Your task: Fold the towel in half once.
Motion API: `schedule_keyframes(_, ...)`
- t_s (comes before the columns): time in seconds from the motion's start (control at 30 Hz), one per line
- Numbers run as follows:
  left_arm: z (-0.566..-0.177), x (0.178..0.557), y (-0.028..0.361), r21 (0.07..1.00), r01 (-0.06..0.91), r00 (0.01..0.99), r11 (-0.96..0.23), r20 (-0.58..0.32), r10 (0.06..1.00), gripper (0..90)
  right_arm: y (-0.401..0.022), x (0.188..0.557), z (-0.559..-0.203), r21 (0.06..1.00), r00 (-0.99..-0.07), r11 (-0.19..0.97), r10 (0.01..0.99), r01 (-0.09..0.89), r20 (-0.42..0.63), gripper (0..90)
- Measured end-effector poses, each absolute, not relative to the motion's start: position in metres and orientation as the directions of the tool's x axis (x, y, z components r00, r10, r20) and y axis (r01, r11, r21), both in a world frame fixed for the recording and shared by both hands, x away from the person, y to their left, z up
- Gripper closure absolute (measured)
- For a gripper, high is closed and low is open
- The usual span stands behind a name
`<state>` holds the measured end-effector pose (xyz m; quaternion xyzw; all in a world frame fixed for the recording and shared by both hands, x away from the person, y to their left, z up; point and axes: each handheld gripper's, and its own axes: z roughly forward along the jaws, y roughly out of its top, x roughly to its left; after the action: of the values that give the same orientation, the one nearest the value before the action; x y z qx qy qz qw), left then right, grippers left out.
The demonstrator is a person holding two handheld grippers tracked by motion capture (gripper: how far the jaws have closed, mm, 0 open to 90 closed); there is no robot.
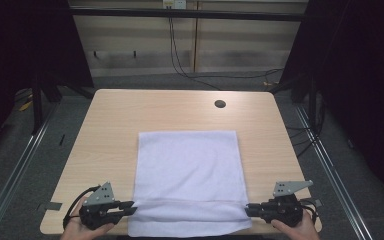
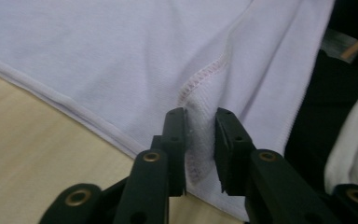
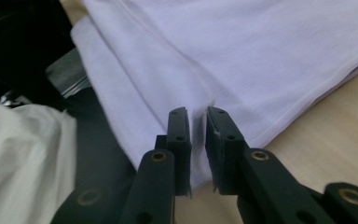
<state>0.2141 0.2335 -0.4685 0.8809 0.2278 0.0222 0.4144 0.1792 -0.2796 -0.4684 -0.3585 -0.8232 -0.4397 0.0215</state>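
Both grippers, the left gripper (image 1: 132,207) and the right gripper (image 1: 248,209), hold narrow jaws with towel between them, loosening at the near fold of the white towel (image 1: 187,170) on the table (image 1: 110,115), so backing straight out looks next.

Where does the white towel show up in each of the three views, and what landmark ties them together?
High view: the white towel lies mid-table, its near edge overhanging the table's front.
Left gripper view: it covers the upper frame, a stitched fold between the jaws of the left gripper.
Right gripper view: it runs across the top, its edge between the jaws of the right gripper.
Shared landmark: the pale wooden table.
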Motion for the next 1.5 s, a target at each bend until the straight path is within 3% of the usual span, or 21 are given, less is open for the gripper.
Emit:
schedule_keyframes(0.23,-0.459,0.207,0.246,0.761,0.372,0.915,-0.532,-0.203,0.35,59.0,-0.283,0.174,-0.463,0.727,-0.74,0.334,0.576,0.6,0.347,71.9)
schedule_keyframes(0.4,-0.454,0.222,0.255,0.796,0.414,0.875,-0.441,-0.214,0.435,55.9,-0.276,0.185,-0.461,0.735,-0.759,0.336,0.542,0.589,0.361,73.5)
schedule_keyframes(0.5,-0.456,0.236,0.244,0.799,0.417,0.87,-0.433,-0.213,0.445,49.5,-0.268,0.194,-0.465,0.718,-0.736,0.344,0.585,0.606,0.341,64.9)
schedule_keyframes(0.6,-0.46,0.246,0.228,0.795,0.437,0.852,-0.421,-0.216,0.478,50.5,-0.264,0.202,-0.466,0.721,-0.725,0.328,0.598,0.61,0.34,59.7)
schedule_keyframes(0.7,-0.466,0.251,0.207,0.734,0.45,0.86,-0.509,-0.202,0.469,55.0,-0.263,0.212,-0.469,0.705,-0.702,0.318,0.619,0.634,0.353,58.0)
schedule_keyframes(0.87,-0.48,0.235,0.191,0.678,0.411,0.904,-0.61,-0.215,0.37,56.2,-0.259,0.212,-0.482,0.636,-0.729,0.41,0.568,0.654,0.383,82.1)
schedule_keyframes(0.97,-0.482,0.226,0.195,0.666,0.403,0.91,-0.628,-0.217,0.353,56.2,-0.262,0.196,-0.476,0.651,-0.766,0.435,0.509,0.623,0.393,87.0)
schedule_keyframes(1.07,-0.484,0.216,0.202,0.656,0.39,0.917,-0.646,-0.211,0.339,55.5,-0.269,0.181,-0.47,0.67,-0.79,0.444,0.473,0.595,0.389,85.7)
schedule_keyframes(1.23,-0.481,0.222,0.208,0.682,0.399,0.908,-0.613,-0.202,0.367,53.5,-0.275,0.174,-0.465,0.704,-0.784,0.393,0.486,0.591,0.387,72.2)
schedule_keyframes(1.33,-0.478,0.24,0.207,0.71,0.416,0.896,-0.568,-0.212,0.391,51.6,-0.274,0.186,-0.459,0.745,-0.774,0.322,0.498,0.583,0.391,69.3)
schedule_keyframes(1.5,-0.479,0.292,0.203,0.72,0.477,0.85,-0.505,-0.232,0.473,51.3,-0.26,0.231,-0.457,0.761,-0.759,0.316,0.56,0.567,0.332,67.7)
